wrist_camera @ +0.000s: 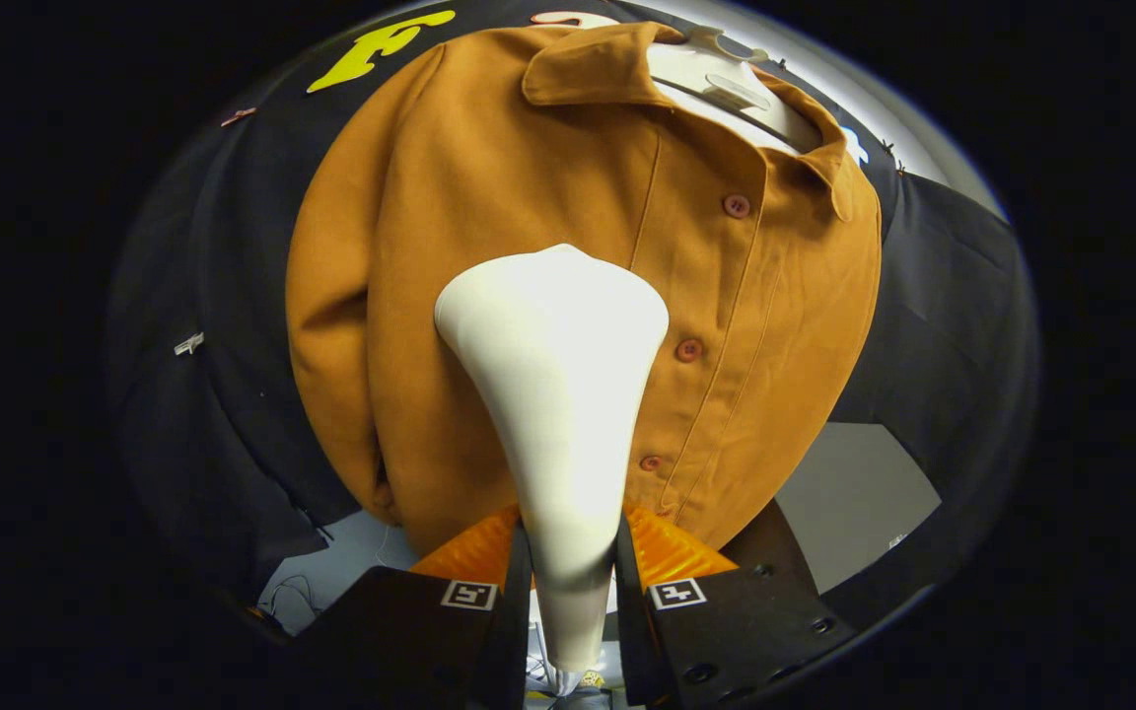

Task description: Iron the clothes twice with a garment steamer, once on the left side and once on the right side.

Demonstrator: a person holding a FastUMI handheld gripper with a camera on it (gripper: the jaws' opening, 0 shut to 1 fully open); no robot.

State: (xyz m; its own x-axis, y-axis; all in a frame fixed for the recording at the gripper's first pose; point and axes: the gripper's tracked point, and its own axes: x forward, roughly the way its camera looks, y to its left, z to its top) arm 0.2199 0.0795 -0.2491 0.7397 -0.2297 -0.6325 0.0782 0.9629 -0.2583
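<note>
- Gripper (pixel 568 582): both fingers clamped on the steamer (pixel 558 394), one each side of its narrow handle; no gap seen betw. pads and handle.
- Steamer held upright; long axis runs straight out from the fingers, handle low, wide head flaring at the far end.
- Head lies over the shirt (pixel 489 247), approx. mid-height, just beside the button placket (pixel 716 296) on its left-hand side as viewed. Contact w/ fabric vs. small gap: cannot be told.
- Shirt hung on a hanger (pixel 726 84) against the booth wall, collar up, front buttoned; hem reaches down to just ahead of the fingers.
- Key relation: shirt's long axis (collar–hem) is approx. parallel to the steamer's axis, so a stroke along the panel would be a plain up/down travel, head kept facing the cloth.
- Judged: one front panel is being addressed; the panel across the placket would need a sideways shift first.
- Risk (judged): head catching on buttons if drift toward placket occurs.
</note>
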